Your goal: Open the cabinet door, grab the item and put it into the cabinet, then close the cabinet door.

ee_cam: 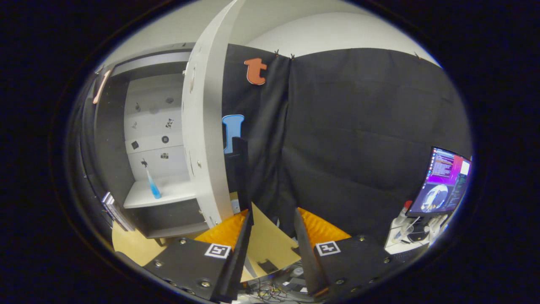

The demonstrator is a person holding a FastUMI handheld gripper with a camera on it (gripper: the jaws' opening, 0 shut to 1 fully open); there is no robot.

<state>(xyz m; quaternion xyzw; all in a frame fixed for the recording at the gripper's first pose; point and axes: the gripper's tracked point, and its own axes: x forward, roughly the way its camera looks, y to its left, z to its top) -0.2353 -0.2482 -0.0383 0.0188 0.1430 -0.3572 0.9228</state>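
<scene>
Gripper [272,219] open, empty – door [206,126] ajar ahead-left.

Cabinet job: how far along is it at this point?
Done, by the look of it: the cabinet door stands open, and a blue bottle stands on the shelf inside the cabinet. In hand: nothing; the hand-held gripper is open, with nothing between its fingers, off to the right of the opening. Left: closing the door.
</scene>
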